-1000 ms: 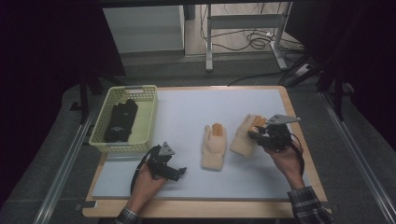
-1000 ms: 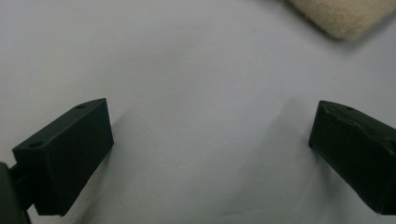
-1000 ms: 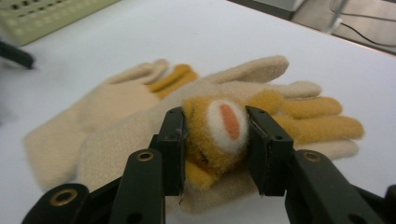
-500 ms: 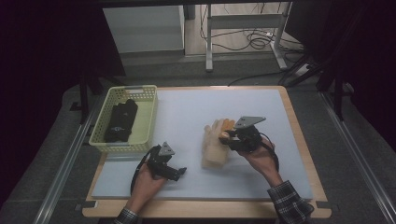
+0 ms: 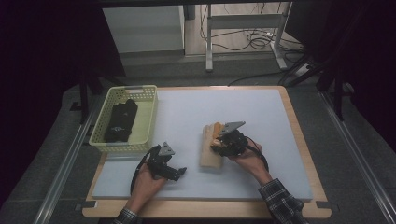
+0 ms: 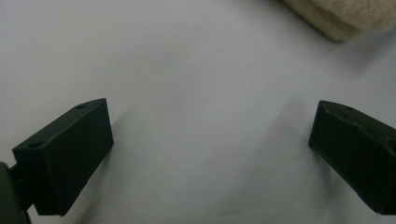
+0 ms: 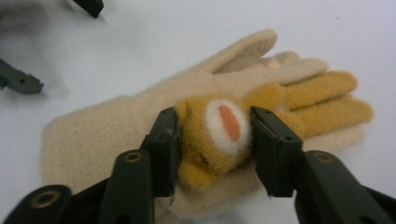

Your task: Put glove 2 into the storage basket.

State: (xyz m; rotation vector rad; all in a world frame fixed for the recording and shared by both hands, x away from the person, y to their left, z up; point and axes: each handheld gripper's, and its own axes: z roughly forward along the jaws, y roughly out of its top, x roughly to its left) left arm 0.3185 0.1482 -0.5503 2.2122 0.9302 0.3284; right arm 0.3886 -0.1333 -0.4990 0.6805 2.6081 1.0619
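My right claw (image 7: 215, 140) grips a cream knitted glove (image 7: 140, 126) by the fuzzy mustard bear face sewn on its back, a white muzzle with an orange patch in its middle. The glove's two outer fingers are mustard yellow, the rest cream. It lies on top of a second cream glove (image 5: 208, 156), which rests flat on the white mat near the middle of the table, cuff toward me and fingers pointing away.
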